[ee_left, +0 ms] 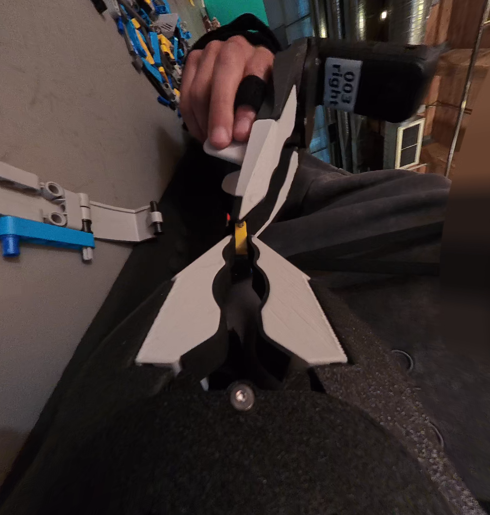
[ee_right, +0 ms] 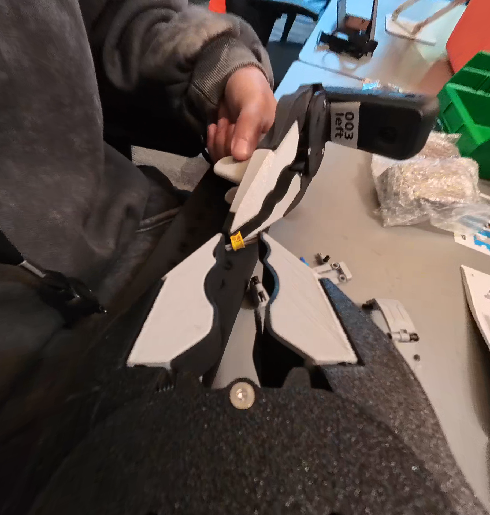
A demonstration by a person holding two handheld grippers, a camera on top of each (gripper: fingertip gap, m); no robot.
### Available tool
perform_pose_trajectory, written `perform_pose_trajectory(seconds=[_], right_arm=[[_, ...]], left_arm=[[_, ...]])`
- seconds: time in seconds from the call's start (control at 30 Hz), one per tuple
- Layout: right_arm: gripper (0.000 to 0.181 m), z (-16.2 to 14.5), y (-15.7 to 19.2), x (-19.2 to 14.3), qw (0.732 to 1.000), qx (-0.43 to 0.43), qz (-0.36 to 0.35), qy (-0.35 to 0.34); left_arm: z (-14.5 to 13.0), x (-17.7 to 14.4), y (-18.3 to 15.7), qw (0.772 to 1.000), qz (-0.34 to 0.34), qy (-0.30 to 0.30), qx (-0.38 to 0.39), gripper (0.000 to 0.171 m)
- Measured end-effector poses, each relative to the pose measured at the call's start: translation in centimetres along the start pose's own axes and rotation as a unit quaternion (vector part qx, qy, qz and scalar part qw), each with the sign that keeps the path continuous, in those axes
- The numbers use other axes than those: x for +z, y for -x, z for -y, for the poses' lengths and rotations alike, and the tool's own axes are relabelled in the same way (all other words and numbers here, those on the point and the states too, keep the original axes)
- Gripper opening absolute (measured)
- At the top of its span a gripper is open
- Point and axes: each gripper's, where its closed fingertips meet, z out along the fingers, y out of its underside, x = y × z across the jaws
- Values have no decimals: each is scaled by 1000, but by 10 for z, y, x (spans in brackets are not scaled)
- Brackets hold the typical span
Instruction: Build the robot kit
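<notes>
The left tool (ee_left: 239, 245) grips a small yellow piece (ee_left: 240, 240) between its pale tips. The right tool (ee_left: 246, 223), held by a hand (ee_left: 224, 89), meets that piece from above, its tips seemingly closed on the top end. On the grey surface (ee_left: 57, 111) lie a grey-and-blue assembly (ee_left: 57, 220) and, farther off, a heap of blue and yellow parts (ee_left: 154, 47).

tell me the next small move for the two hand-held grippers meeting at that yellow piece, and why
Probably nudge the left hand-held gripper sideways so the yellow bush slides a little further along the thin axle. The bush sits between its tips, near one end of the axle, which spans the right hand-held gripper tips. Go slowly.
</notes>
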Motion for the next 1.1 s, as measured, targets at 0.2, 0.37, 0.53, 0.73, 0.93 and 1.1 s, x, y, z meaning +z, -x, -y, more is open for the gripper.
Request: perform_pose_trajectory(seconds=[0.2, 0.37, 0.53, 0.73, 0.93, 1.1], right_arm=[[20, -19, 2, 3, 992, -19, -8, 121], [17, -23, 2, 3, 986, -36, -20, 159], [16, -22, 4, 3, 988, -30, -10, 150], [16, -20, 8, 3, 988, -23, -3, 153], [14, -22, 10, 4, 987, -34, 0, 158], [6, -23, 8, 5, 986, -64, -13, 150]], left_arm=[[-5, 6, 15, 998, 54, 17, 3, 6], [-5, 6, 19, 998, 68, 18, 6, 6], [-6, 7, 16, 998, 60, 20, 6, 5], [-9, 7, 13, 999, 38, 31, -10, 5], [-12, 8, 14, 998, 42, 41, -11, 5], [-5, 5, 16, 999, 46, 19, -12, 5]])
